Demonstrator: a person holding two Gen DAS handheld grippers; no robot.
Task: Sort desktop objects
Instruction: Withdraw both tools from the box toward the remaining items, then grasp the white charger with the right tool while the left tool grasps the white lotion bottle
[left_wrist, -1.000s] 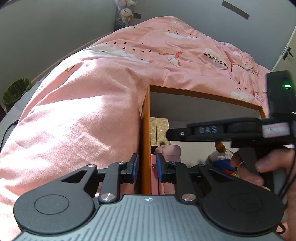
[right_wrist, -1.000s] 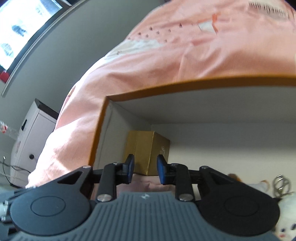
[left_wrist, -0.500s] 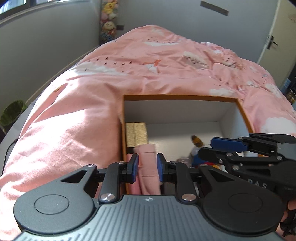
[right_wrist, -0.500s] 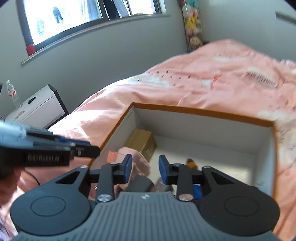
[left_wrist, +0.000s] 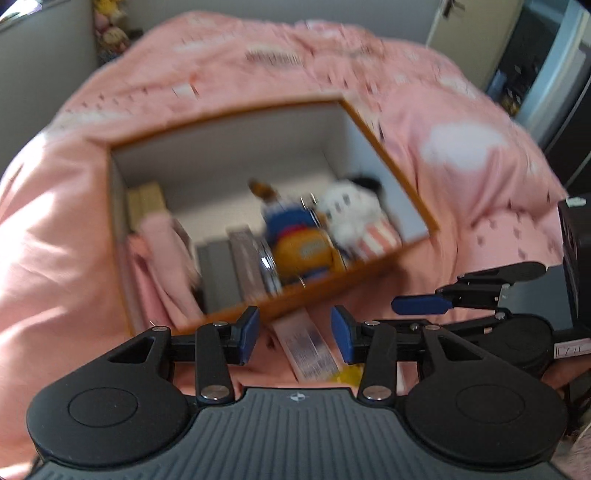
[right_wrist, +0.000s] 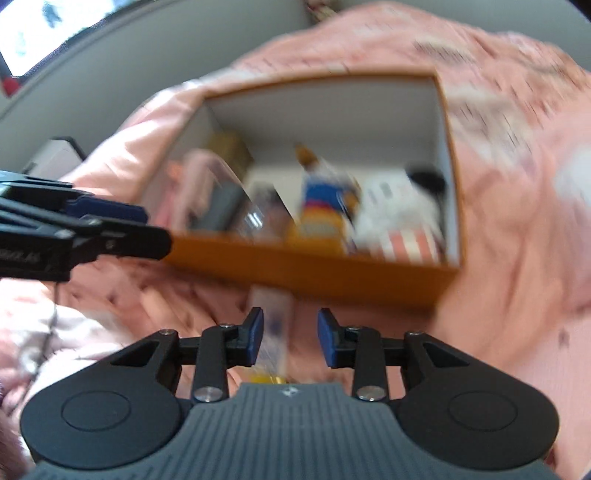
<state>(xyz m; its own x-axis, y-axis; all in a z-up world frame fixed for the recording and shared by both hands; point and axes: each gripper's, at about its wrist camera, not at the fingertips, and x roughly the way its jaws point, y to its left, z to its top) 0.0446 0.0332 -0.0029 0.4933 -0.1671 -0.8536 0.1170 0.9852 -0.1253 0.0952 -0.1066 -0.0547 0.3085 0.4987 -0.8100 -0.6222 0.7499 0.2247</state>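
An orange box with white walls (left_wrist: 384, 140) (right_wrist: 332, 266) lies on a pink bed. It holds a gold carton (left_wrist: 146, 201), pink cloth (left_wrist: 162, 251), grey flat items (left_wrist: 218, 273), a blue and yellow plush (left_wrist: 295, 243) (right_wrist: 321, 206) and a white plush (left_wrist: 351, 214). A pink tube with a yellow cap (left_wrist: 306, 347) (right_wrist: 273, 336) lies on the bedding in front of the box. My left gripper (left_wrist: 294, 334) is open and empty above the tube. My right gripper (right_wrist: 290, 338) is open and empty above it too. Both views are blurred.
The pink duvet (left_wrist: 59, 221) (right_wrist: 517, 206) surrounds the box. A grey wall (right_wrist: 129, 74) and a white cabinet (right_wrist: 55, 158) stand at the left. A doorway and dark shelving (left_wrist: 546, 74) are at the far right.
Both grippers have pulled back out of the box and up, and both have opened wider. The pink tube in front of the box has come into view.
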